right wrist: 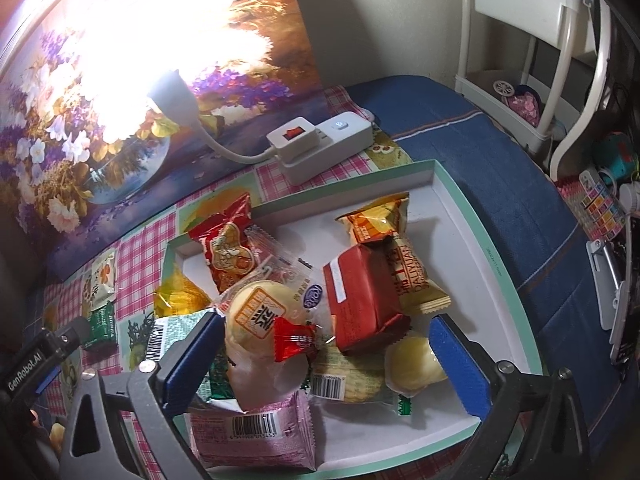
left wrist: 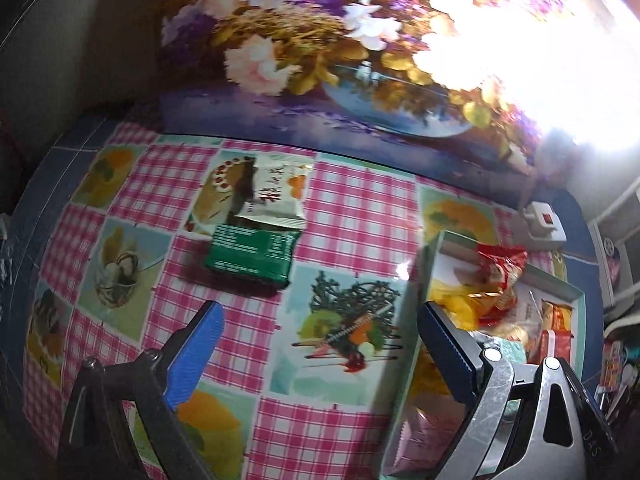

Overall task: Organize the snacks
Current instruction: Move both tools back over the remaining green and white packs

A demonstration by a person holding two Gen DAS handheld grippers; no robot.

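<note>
Lying flat on the pink checked tablecloth [left wrist: 352, 200], far of the left gripper [left wrist: 316, 344], are the two snacks not yet in the box: a white crinkly foil packet with an orange picture [left wrist: 276, 196] and, overlapping its near edge, a green foil-wrapped bar with white print [left wrist: 252, 258]. Both look light, thin and slippery, so they would probably slide if pushed. My guess is the green bar is the stiffer of the two, best pinched across its short width at the middle, while the white packet is soft and better taken by a crimped end seam. That gripper's blue-padded fingers [left wrist: 196, 354] are spread wide and hold nothing.

To the right stands the shallow white cardboard tray with a mint-green rim [right wrist: 472, 216], already crowded. Inside are a red peanut packet [right wrist: 228, 252], a yellow foil pouch [right wrist: 180, 294], a round pale bun in clear wrap [right wrist: 260, 312] with a small red sweet [right wrist: 294, 340] on it, a dark red boxy pack [right wrist: 362, 300], a gold and orange biscuit packet [right wrist: 384, 224], a pink barcoded packet [right wrist: 256, 436] at the near edge and a pale yellow wrapped cake [right wrist: 412, 368]. The far right corner is bare. The right gripper [right wrist: 328, 364] hangs over the near side of the tray, its fingers wide apart and empty, straddling the bun. The bun and cake look soft and easily crushed.
</note>
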